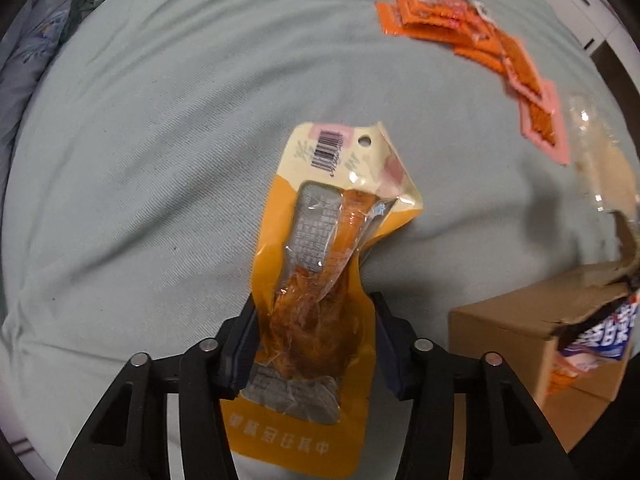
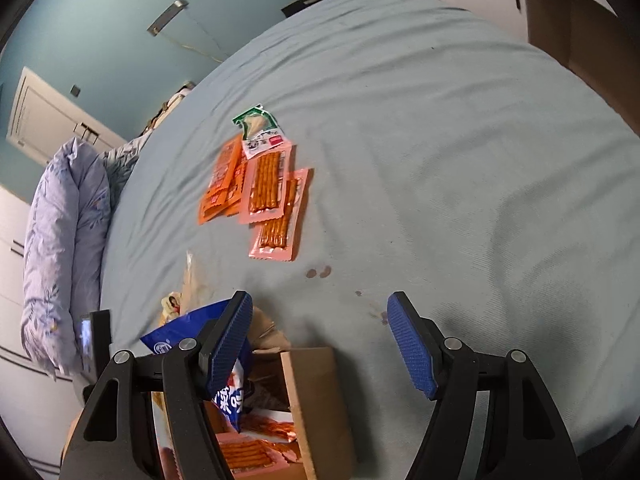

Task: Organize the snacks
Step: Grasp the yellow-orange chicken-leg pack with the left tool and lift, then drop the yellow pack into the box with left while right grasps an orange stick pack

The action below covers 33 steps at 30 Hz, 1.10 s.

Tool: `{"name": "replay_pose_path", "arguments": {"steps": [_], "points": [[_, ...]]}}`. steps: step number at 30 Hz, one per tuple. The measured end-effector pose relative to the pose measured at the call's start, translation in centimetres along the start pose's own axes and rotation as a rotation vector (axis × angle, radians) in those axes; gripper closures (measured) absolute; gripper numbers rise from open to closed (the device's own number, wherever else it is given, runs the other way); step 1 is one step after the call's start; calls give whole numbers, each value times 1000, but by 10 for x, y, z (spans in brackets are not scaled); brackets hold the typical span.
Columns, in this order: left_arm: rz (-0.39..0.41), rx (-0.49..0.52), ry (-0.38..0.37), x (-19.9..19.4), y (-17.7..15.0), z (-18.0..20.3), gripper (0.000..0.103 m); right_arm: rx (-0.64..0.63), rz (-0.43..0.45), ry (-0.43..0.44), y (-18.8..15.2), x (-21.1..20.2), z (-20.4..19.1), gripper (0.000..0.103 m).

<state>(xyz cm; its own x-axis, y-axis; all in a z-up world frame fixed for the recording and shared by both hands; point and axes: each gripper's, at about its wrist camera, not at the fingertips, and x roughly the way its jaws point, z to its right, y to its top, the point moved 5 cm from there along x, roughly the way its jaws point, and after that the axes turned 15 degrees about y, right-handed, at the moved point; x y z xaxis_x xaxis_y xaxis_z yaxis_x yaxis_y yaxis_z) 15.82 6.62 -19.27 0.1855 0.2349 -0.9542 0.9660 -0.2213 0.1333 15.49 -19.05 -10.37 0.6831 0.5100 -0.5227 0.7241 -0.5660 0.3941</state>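
Observation:
A yellow snack packet (image 1: 320, 240) with a barcode and a clear window lies lengthwise on the pale green sheet (image 1: 160, 160). My left gripper (image 1: 314, 308) points down at it, and both pads press on the packet's long edges. In the right wrist view my right gripper (image 2: 318, 300) stands open with nothing between its blue pads, hovering over the sheet beside an open cardboard box (image 2: 320, 400). That box holds a blue bag (image 2: 184, 332) and orange and pink packets. More orange packets (image 2: 224, 184), pink stick packets (image 2: 268, 184) and a green packet (image 2: 256, 120) lie loose on the bed.
The cardboard box (image 1: 512, 320) is at the lower right of the left wrist view, with a clear plastic bag (image 1: 600, 168) above it. A blue floral pillow (image 2: 60, 240) lies along the bed's left edge. Cupboards and a blue wall stand beyond the bed.

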Motion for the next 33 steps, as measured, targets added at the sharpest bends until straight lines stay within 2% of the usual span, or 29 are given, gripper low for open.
{"name": "replay_pose_path", "arguments": {"steps": [3,5,7,9,13,16,23,26,27,30,33], "points": [[6,-15,-2,-5,-3,-4,57,17,2,8,-1,-2,3,34],[30,-78,-10,-21,-1,-13,57,25,2,12,-2,-5,5,34],[71,-140,-54,-41,0,-23,57,37,8,27,-2,-6,6,34],[149,-183,-110,-74,-4,-31,57,49,13,47,0,-3,8,34],[281,-193,-190,-130,-18,-32,56,75,-9,66,9,6,13,34],[309,-176,-244,-147,-28,-25,56,86,-39,57,22,22,15,34],[326,-26,-325,-163,-45,8,55,90,-136,48,52,81,20,34],[311,81,-370,-160,-61,34,55,40,-156,39,63,101,18,34],[279,124,-374,-153,-69,46,55,14,-165,34,66,106,17,34],[221,218,-327,-135,-76,70,54,-81,-205,2,74,127,11,34],[161,328,-278,-119,-81,96,49,-162,-313,-32,71,156,6,32]]}}
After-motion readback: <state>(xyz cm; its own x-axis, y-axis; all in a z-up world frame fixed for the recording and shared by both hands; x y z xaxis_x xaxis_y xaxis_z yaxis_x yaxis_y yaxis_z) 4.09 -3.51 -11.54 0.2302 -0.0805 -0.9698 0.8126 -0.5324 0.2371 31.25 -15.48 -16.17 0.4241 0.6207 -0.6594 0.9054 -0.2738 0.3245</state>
